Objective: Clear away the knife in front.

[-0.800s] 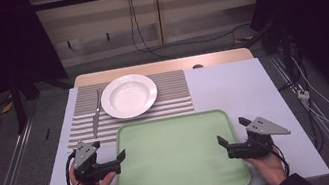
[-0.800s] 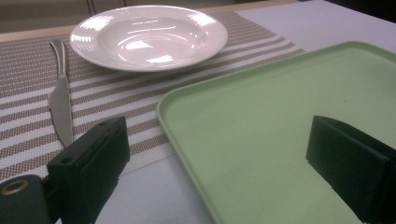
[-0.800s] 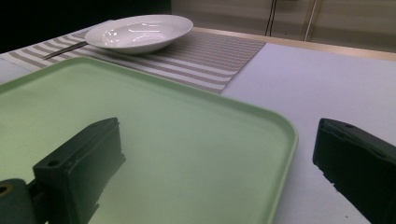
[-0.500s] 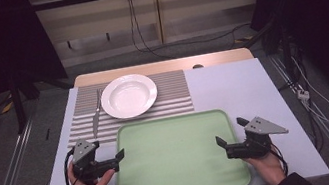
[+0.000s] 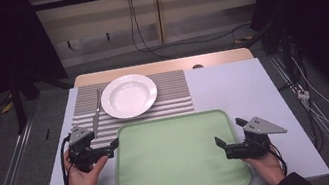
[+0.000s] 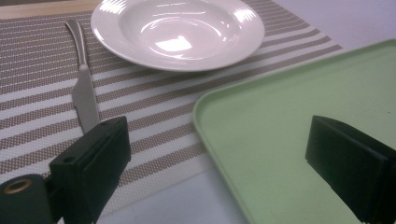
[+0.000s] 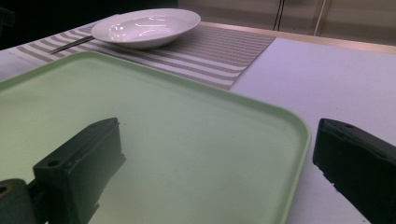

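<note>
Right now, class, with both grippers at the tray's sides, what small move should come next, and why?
Probably ease both grippers inward and close on the green tray: the left gripper and right gripper each straddle a rim, jaws open, gripping nothing.

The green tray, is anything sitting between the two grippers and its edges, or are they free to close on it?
Nothing visible blocks them. The left gripper has its open jaws straddling the left rim of the green tray, and the right gripper straddles the right rim. The plate and knife lie farther back on the striped placemat.
</note>
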### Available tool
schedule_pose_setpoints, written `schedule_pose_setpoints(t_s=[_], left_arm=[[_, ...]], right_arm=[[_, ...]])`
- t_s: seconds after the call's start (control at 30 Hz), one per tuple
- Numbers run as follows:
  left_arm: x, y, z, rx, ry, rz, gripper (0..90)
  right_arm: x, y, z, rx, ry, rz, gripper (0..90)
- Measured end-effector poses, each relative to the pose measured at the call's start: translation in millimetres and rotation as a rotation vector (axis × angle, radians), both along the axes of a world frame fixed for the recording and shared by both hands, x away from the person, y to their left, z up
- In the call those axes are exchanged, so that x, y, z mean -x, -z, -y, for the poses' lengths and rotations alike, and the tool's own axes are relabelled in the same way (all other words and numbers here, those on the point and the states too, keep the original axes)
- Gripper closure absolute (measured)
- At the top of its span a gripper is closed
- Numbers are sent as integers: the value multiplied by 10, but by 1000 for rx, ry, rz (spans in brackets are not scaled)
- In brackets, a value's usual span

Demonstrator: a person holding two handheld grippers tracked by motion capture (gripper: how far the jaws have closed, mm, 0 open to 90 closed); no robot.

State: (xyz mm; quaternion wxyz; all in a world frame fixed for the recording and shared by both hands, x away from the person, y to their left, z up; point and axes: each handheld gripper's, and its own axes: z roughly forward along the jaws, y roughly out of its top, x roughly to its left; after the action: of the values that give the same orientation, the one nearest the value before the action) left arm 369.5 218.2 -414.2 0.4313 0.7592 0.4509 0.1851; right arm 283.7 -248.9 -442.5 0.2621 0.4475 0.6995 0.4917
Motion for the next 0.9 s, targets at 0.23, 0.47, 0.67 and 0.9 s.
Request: schedule_pose_setpoints(t_s=[0.23, 0.47, 0.67, 0.9], left_arm=[[-234, -47, -84, -12, -36, -15, 78], [-448, -80, -105, -74, -27, -27, 95], [-648, -127, -163, -126, -59, -43, 94], [-884, -171, -279, -140, -94, -52, 114]], right_arm=[[-8, 3, -4, 8, 1, 1, 12], [-18, 5, -18, 5, -10, -2, 12], [-19, 11, -24, 2, -17, -12, 13], [-25, 15, -36, 5, -26, -14, 13]])
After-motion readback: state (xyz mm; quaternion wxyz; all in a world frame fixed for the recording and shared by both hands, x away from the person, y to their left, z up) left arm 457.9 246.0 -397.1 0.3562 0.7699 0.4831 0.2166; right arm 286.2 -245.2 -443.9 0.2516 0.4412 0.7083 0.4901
